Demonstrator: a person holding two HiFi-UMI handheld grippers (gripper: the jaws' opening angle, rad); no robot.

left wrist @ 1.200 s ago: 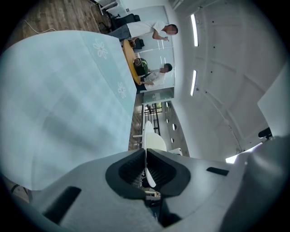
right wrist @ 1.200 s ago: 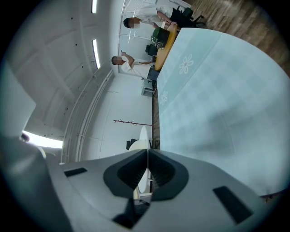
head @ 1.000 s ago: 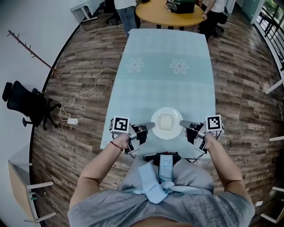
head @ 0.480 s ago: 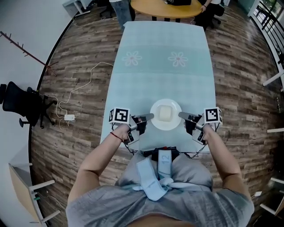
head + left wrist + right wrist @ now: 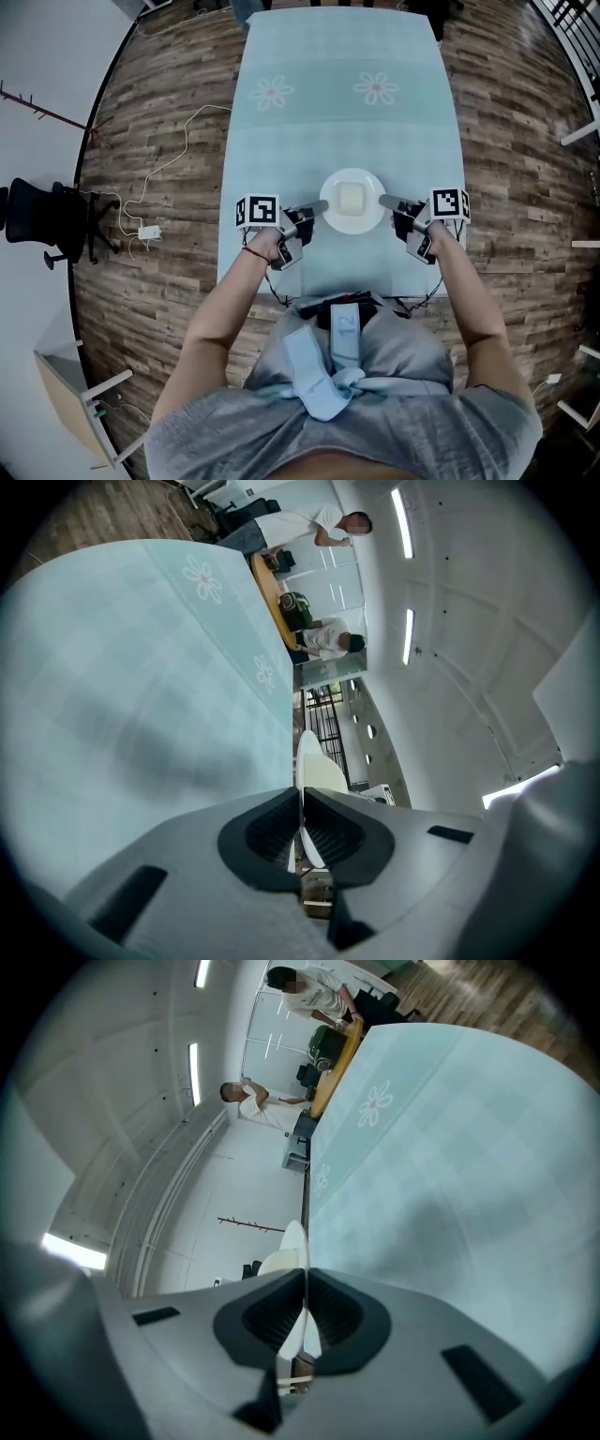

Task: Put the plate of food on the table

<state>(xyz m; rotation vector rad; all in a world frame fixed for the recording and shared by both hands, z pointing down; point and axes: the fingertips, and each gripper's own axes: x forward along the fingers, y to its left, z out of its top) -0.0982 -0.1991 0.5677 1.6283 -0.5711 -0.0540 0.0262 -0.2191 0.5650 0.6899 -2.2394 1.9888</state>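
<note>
A white plate (image 5: 352, 222) carrying a pale square block of food (image 5: 352, 198) is over the near end of the tabletop (image 5: 422, 122). The tabletop is covered in a light blue cloth, with two flower prints (image 5: 272, 92) on the far side of the plate. The left gripper (image 5: 317, 207) pinches the plate's left rim, its jaws pressed onto the thin edge. The right gripper (image 5: 384, 201) has its jaws clamped on the plate's right rim in the same way. Whether the plate rests on the cloth or hangs just above it cannot be told.
</note>
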